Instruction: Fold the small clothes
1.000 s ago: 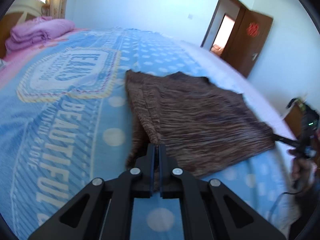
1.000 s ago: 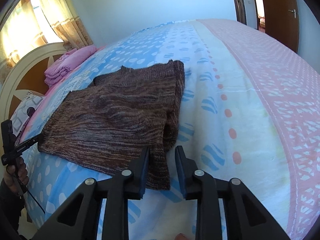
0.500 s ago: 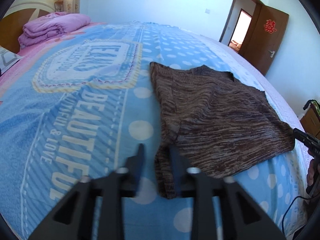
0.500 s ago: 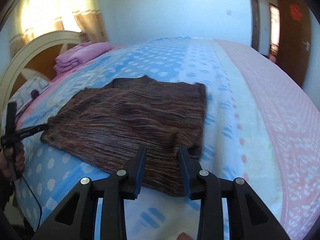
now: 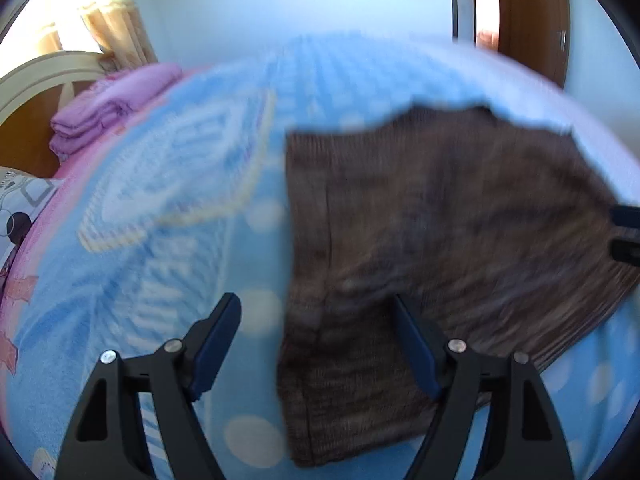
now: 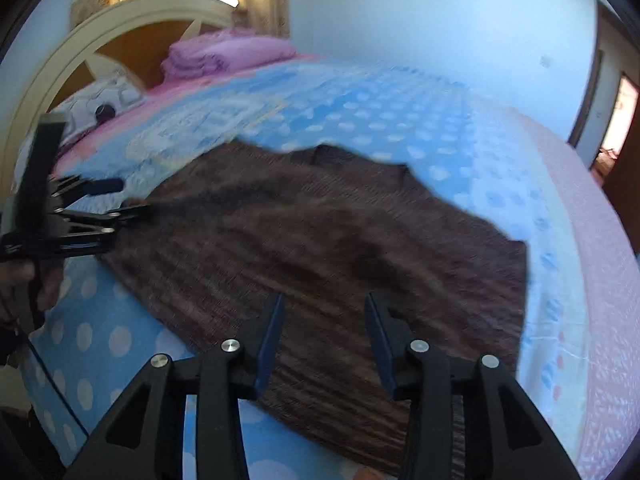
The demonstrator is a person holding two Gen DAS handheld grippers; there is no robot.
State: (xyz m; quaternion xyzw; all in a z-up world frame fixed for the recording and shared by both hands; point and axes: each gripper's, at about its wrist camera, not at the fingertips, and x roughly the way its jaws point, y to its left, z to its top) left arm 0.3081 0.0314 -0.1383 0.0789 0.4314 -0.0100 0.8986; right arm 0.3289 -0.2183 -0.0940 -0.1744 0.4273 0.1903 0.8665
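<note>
Both claws have let go of the brown knit garment [image 5: 460,216] and their jaws have just been opening; views swung and blurred. Left claw [image 5: 316,328] hovers wide over the garment's near left edge, nothing gripped. Right claw [image 6: 324,324] stands partly apart above the near hem, pads off the cloth. Garment lies flat on the blue dotted bed [image 6: 400,120]; pink folded blanket [image 6: 224,54] far left by the headboard.

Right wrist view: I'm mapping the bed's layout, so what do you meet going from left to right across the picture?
Left gripper → brown knit garment → pink edge of the bedspread → doorway.
</note>
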